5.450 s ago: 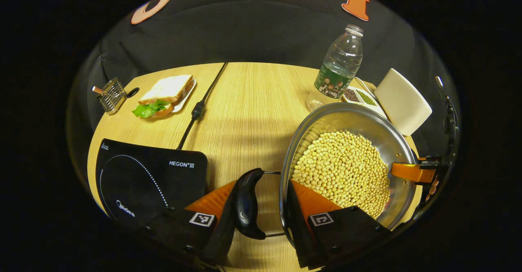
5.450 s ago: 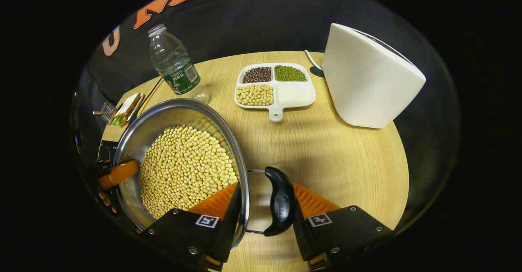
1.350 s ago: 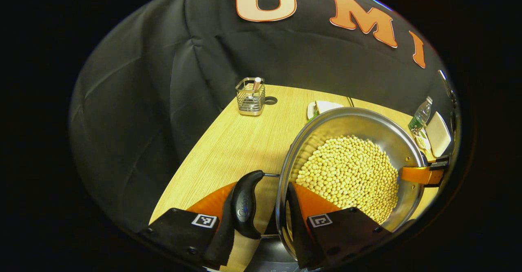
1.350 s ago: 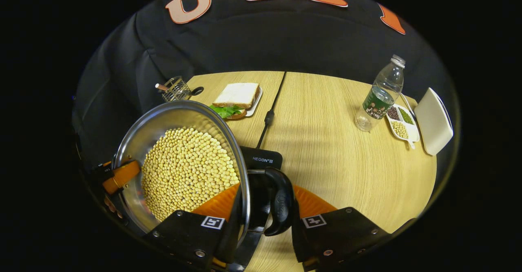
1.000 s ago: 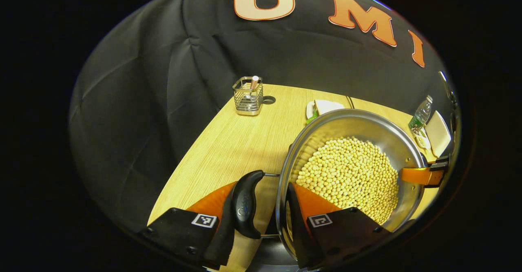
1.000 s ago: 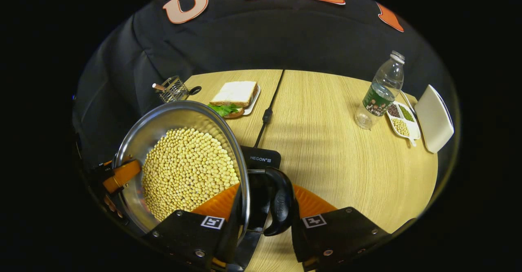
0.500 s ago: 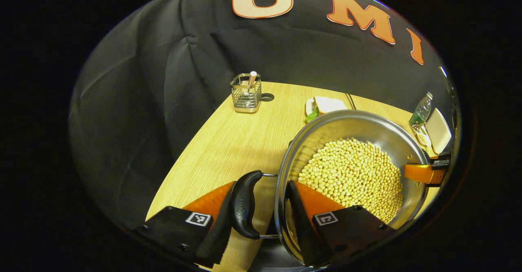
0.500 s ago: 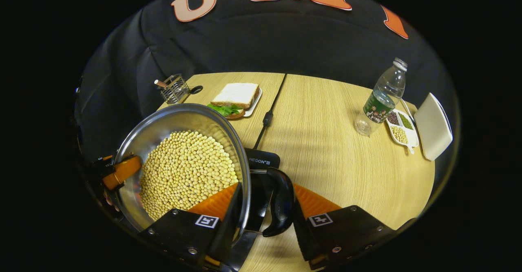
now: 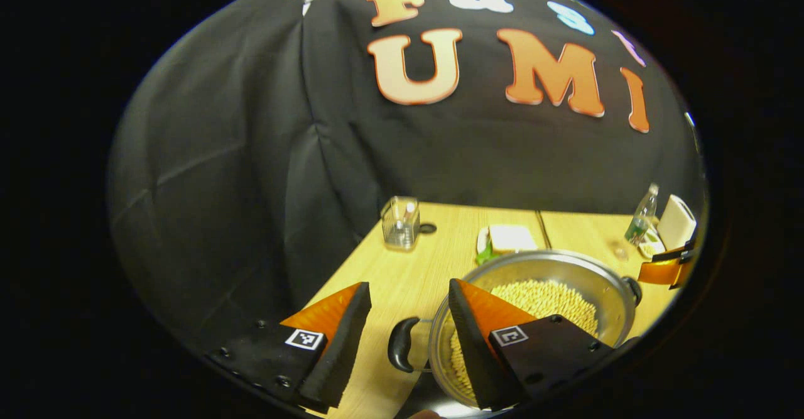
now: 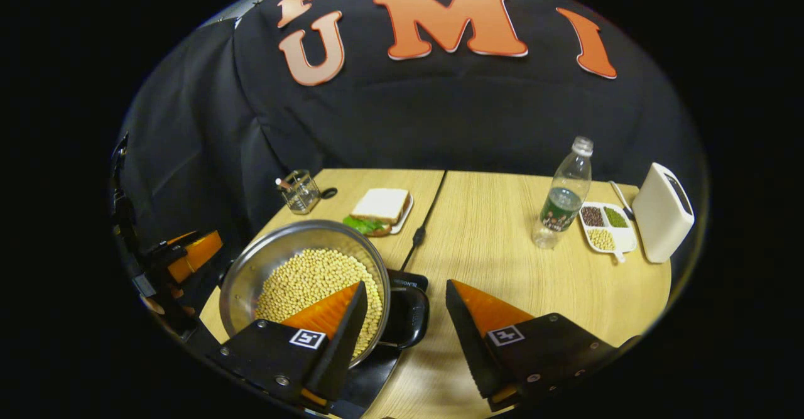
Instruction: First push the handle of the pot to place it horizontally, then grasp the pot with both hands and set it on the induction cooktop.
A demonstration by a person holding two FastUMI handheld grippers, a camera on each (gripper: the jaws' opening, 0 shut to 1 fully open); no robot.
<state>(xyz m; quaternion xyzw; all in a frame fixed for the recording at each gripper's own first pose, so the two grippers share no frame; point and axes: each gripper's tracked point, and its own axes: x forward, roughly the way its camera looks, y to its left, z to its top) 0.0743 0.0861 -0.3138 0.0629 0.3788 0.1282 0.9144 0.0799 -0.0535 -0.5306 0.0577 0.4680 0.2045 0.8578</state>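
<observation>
Table (image 10: 534, 281): wide wooden surface across the middle of the right gripper view, cluttered along its far edge.

Pot (image 10: 251, 274), full of pale beans, lower left of the right gripper view. It rests on the cooktop (image 10: 402, 279), whose dark corner shows just right of the rim. In the left gripper view the pot (image 9: 603, 277) sits lower right.

Change: half a second ago each gripper was clamped on a pot handle. Now both have let go and risen; the handles lie below the fingers, untouched.

Left gripper (image 9: 408, 328): jaws wide apart, holding nothing; left handle (image 9: 401, 351) in the gap beneath.

Right gripper (image 10: 402, 325): jaws wide apart, empty; right handle (image 10: 408, 321) below, free.

Judgement: placement looks done and the pot stands on its own. Only withdrawal remains.
</observation>
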